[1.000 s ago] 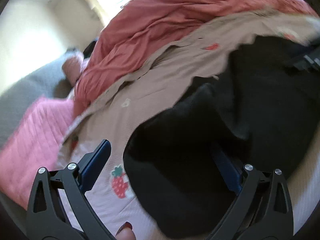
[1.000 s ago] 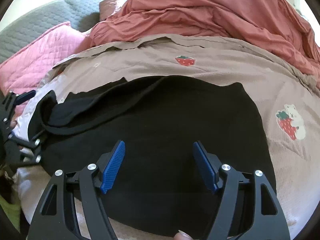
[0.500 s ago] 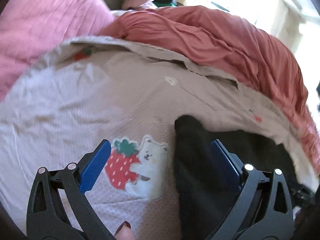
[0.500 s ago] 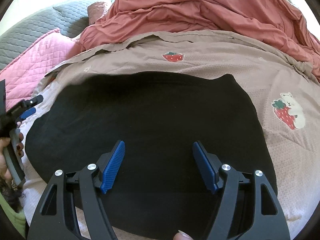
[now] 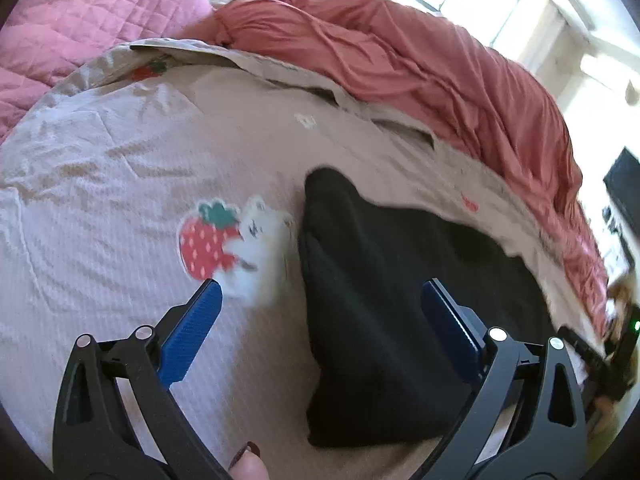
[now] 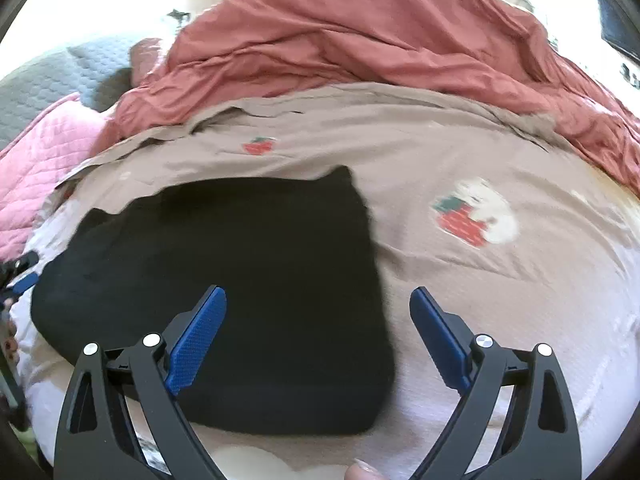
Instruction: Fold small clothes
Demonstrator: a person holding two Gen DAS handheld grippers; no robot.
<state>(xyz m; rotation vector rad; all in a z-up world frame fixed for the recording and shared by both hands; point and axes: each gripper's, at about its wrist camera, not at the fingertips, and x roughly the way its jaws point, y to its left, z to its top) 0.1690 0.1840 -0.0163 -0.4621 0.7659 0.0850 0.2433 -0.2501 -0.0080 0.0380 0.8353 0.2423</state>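
Note:
A black garment (image 5: pixel 372 300) lies folded flat on the beige bedspread (image 5: pixel 120 184). In the left wrist view my left gripper (image 5: pixel 320 300) is open and empty, straddling the garment's left edge, its right finger over the cloth. In the right wrist view the same garment (image 6: pixel 240 272) lies left of centre. My right gripper (image 6: pixel 318 306) is open and empty over the garment's right edge, with its left finger above the cloth and its right finger above the bedspread (image 6: pixel 460 296). The left gripper shows faintly at that view's left edge (image 6: pixel 16 276).
A rumpled red duvet (image 6: pixel 360 40) is heaped along the far side of the bed. A pink quilted pillow (image 5: pixel 80 20) lies at the far left, a grey one (image 6: pixel 60 76) behind it. Strawberry-and-bear prints (image 5: pixel 232 240) mark the bedspread.
The black garment went from loosely spread to a more compact folded shape. My left gripper swung off the cloth to its left edge. My right gripper shifted right to the garment's right edge.

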